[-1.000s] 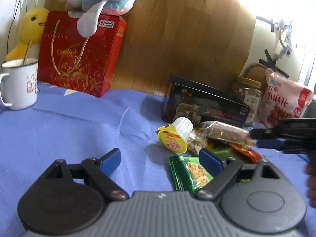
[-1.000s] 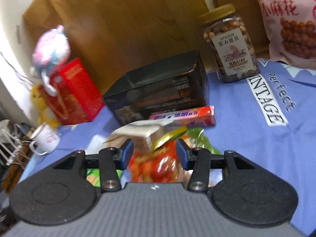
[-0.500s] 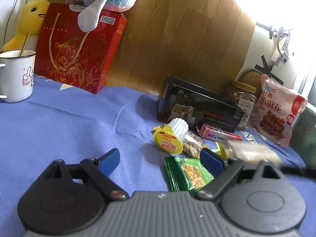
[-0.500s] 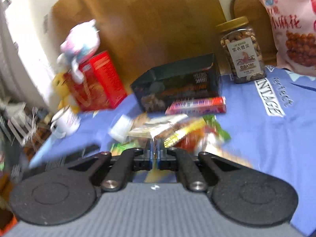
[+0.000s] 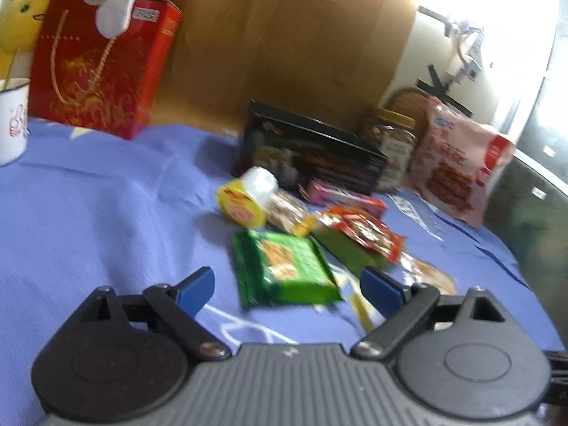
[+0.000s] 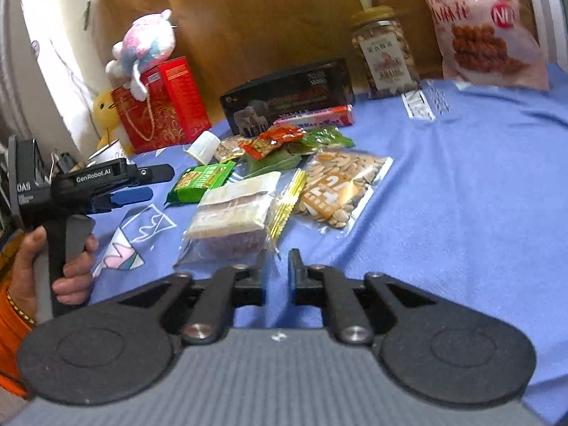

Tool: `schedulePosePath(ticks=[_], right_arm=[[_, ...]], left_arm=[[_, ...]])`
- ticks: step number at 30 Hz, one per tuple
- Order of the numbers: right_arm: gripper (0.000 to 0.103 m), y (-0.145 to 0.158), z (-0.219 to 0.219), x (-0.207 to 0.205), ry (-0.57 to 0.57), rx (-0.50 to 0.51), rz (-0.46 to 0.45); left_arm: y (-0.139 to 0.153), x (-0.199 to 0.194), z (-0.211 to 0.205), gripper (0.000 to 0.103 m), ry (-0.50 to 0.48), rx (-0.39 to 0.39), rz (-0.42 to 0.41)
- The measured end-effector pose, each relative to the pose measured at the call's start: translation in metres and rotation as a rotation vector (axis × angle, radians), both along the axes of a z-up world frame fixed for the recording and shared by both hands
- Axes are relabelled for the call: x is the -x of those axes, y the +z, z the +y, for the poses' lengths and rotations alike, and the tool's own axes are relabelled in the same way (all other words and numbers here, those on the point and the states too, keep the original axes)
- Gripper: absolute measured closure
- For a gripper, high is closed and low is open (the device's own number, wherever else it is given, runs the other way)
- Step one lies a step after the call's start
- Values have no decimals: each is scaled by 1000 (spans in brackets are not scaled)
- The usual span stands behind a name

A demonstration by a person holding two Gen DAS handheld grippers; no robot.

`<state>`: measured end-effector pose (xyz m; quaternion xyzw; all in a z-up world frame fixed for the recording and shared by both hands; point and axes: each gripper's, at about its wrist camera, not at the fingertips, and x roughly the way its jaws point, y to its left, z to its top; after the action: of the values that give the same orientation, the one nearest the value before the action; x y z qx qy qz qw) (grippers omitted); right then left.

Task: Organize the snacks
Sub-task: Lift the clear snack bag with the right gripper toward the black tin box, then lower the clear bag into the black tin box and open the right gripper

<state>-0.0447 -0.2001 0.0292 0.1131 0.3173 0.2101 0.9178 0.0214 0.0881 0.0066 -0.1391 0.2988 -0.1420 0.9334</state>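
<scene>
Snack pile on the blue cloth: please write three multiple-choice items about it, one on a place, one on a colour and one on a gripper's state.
1. Where does the pink bar lie?
A) in a bowl
B) just in front of the black box
C) on the floor
2. What colour is the packet before the left gripper?
A) purple
B) white
C) green
3. What is the right gripper doing?
A) slightly open, empty
B) shut on a packet
C) out of view

B: it lies along the box's base.
C: its wrapper is green.
A: a bare gap shows between the fingers.

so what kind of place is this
Probably a lived-in home room: a blue printed cloth spread with snacks, a plush toy on a red gift bag, and an enamel mug.
</scene>
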Motion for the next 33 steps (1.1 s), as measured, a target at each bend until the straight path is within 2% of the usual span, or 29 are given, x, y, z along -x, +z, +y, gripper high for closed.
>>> schedulePosePath(ticks=[1,2,7,11,15,17,19,20,22,25,30,33], right_arm=[[59,2,0,5,7,19,-29],[56,4,1,9,12,41,-59],[53,7,4,12,38,96,-119],[53,6,9,3,64,130,-132],[53,6,20,-5,110,183,-144],[52,4,25,-12,134,216,-144],[45,-2,28,-20,159,227,-122],[45,-6,30,-25,174,227,-102],[49,-15,36,-31,217,211,-76],[65,-10,50,-29,229,226,-107],[67,16,48,-44,197,124,-175],[67,34,55,-72,182,127,-239]], left_arm=[[3,1,-2,11,-14,4,10],[7,2,-3,11,-31,10,17],[24,4,-12,11,-134,60,66],[29,-2,-25,11,-210,85,90],[18,-13,-49,18,-262,35,175],[8,-17,-54,21,-303,60,231],[-5,-19,-58,27,-322,84,279],[-6,-16,-60,28,-320,77,250],[-8,-14,-67,47,-323,26,224],[-2,-14,-66,48,-310,32,209],[33,-24,-51,48,-283,59,107],[58,-51,-45,48,-254,60,42]])
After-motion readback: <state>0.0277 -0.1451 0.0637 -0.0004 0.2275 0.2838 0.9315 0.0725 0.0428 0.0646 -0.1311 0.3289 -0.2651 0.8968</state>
